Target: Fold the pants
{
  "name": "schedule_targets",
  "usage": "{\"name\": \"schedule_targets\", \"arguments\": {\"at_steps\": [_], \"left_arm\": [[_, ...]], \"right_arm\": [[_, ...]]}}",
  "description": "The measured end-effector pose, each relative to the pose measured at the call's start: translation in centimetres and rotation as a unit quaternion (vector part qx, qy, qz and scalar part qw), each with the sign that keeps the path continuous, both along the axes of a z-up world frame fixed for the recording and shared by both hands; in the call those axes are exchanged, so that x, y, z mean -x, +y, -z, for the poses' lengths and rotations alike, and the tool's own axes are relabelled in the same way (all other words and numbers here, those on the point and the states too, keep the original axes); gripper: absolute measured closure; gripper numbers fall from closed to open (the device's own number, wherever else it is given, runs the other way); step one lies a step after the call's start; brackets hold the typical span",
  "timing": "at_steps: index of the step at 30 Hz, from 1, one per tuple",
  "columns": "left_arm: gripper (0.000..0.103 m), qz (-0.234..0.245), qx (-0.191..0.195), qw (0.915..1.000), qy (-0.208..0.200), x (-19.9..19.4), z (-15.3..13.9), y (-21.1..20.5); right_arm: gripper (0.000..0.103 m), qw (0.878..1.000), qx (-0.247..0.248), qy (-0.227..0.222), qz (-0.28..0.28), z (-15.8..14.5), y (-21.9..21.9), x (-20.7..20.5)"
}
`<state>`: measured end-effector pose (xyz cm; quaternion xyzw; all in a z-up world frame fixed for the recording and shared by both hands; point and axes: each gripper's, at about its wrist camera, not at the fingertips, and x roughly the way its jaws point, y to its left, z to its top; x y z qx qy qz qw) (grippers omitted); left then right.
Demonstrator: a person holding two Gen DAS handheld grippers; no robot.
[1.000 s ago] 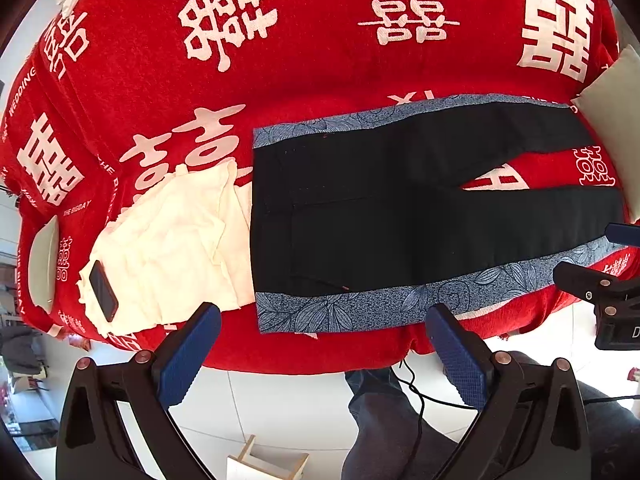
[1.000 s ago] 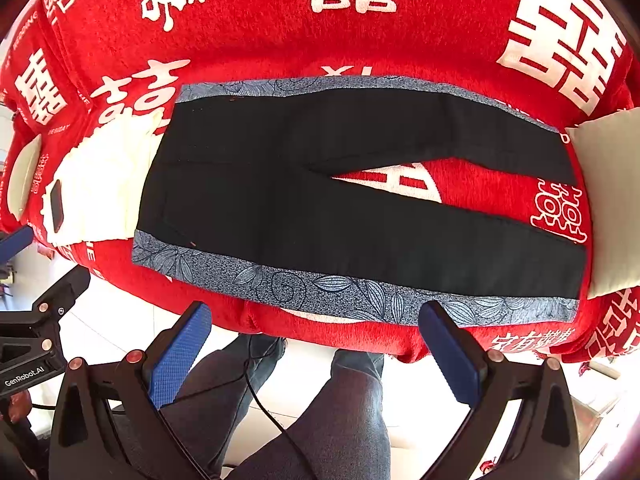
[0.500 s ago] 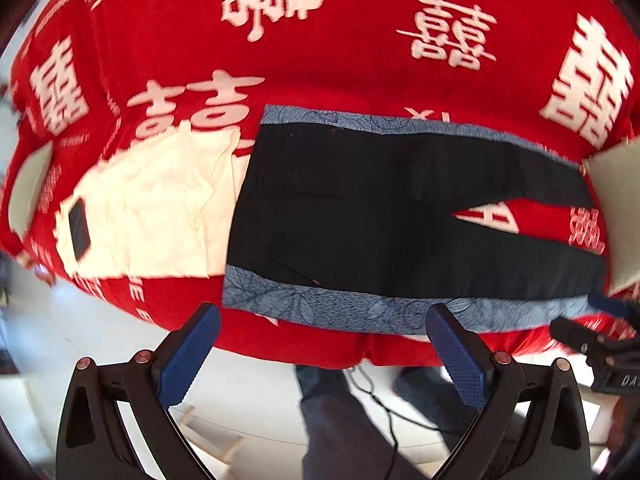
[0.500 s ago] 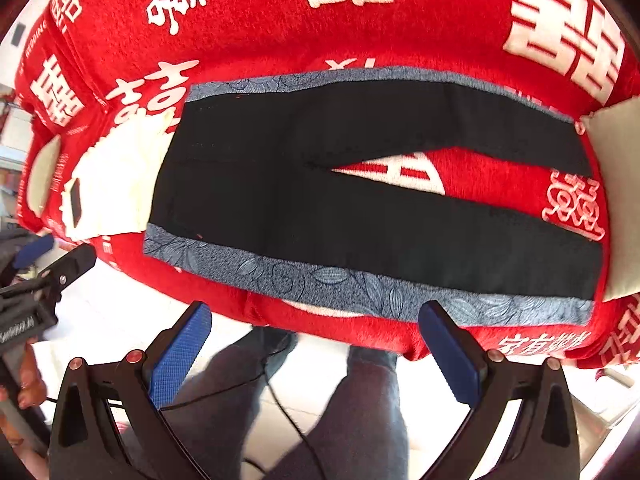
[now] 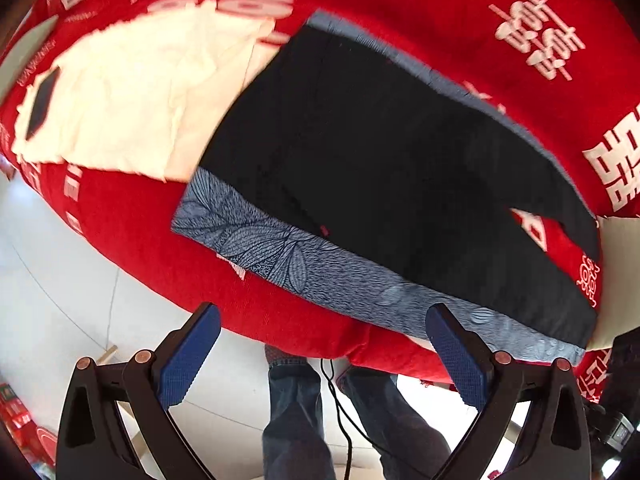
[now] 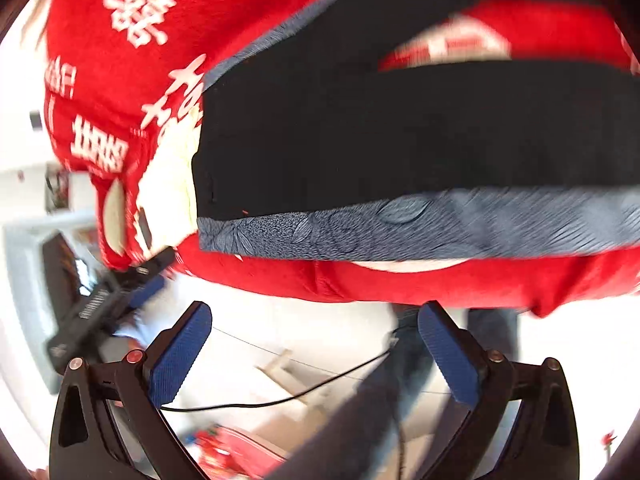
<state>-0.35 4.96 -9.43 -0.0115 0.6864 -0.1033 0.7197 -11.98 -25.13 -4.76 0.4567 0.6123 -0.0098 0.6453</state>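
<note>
Black pants (image 5: 392, 160) with blue-grey leaf-patterned side bands lie flat on a red bed cover, waist to the left, legs spread to the right. They also show in the right wrist view (image 6: 400, 132). My left gripper (image 5: 320, 354) is open and empty, just below the near patterned band near the bed's front edge. My right gripper (image 6: 314, 350) is open and empty, below the bed edge, under the waist end of the near band. The left gripper (image 6: 116, 296) shows blurred at the left of the right wrist view.
The red bed cover (image 5: 460, 12) carries white characters. A cream garment (image 5: 132, 92) with a dark phone (image 5: 42, 102) on it lies left of the waist. A white pillow (image 5: 620, 272) sits at the right. The person's legs (image 5: 300, 408) and a cable stand below.
Both grippers have moved closer to the pants' near edge and swung left toward the waist end. The views are tilted and blurred from motion. Both stay open.
</note>
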Motion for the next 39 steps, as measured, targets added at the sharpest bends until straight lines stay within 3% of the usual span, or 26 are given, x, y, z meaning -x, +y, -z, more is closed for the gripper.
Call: {"name": "schedule_targets", "arguments": {"at_steps": [1, 3, 4, 5, 11, 18, 21, 22, 23, 28, 32, 38, 39], "left_arm": [[0.0, -0.002, 0.005, 1.0, 0.0, -0.1, 1.0, 0.4], [0.0, -0.007, 0.019, 0.9998, 0.005, -0.3, 3.5, 1.1], [0.0, -0.008, 0.028, 0.9995, 0.007, -0.4, 4.4, 1.4], [0.0, -0.008, 0.034, 0.9993, 0.009, -0.5, 5.2, 1.6], [0.0, -0.003, 0.061, 0.9981, 0.006, -0.5, 7.6, 2.1], [0.0, 0.006, 0.087, 0.9961, 0.016, -0.6, 8.9, 2.1], [0.0, 0.009, 0.091, 0.9957, 0.018, -0.5, 9.1, 2.0], [0.0, 0.007, 0.092, 0.9955, 0.019, -0.5, 9.2, 2.1], [0.0, 0.004, 0.095, 0.9953, 0.021, -0.6, 9.3, 2.0], [0.0, -0.025, 0.125, 0.9914, 0.029, -0.5, 9.4, 3.1], [0.0, -0.076, 0.172, 0.9812, 0.042, -0.9, 9.2, 4.6], [0.001, -0.133, 0.213, 0.9673, 0.034, -3.6, 9.1, 5.0], [0.007, -0.138, 0.21, 0.9673, 0.031, -3.9, 9.1, 4.9]], "right_arm": [[0.002, 1.0, -0.016, 0.0, 0.015, 1.7, 0.6, 0.2], [0.02, 0.999, -0.025, 0.002, 0.033, 4.6, 1.6, 0.2], [0.038, 0.999, -0.028, 0.004, 0.046, 6.3, 2.1, 0.3], [0.044, 0.998, -0.034, 0.007, 0.056, 7.7, 2.5, 0.4], [0.044, 0.992, -0.07, -0.01, 0.102, 12.4, 3.3, 1.5], [0.044, 0.979, -0.09, -0.073, 0.169, 12.0, 2.5, 1.5], [0.048, 0.969, -0.115, -0.075, 0.205, 12.8, 2.1, 1.3], [0.075, 0.968, -0.119, -0.071, 0.211, 12.9, 2.0, 1.2], [0.094, 0.968, -0.116, -0.062, 0.215, 12.8, 1.9, 1.0], [0.094, 0.963, -0.128, -0.098, 0.216, 9.7, 1.0, 0.8], [0.094, 0.964, -0.125, -0.124, 0.202, 7.0, 0.1, 0.7], [0.094, 0.968, -0.118, -0.119, 0.184, 5.8, 0.1, 0.4], [0.094, 0.97, -0.114, -0.115, 0.179, 5.8, 0.2, 0.4]]}}
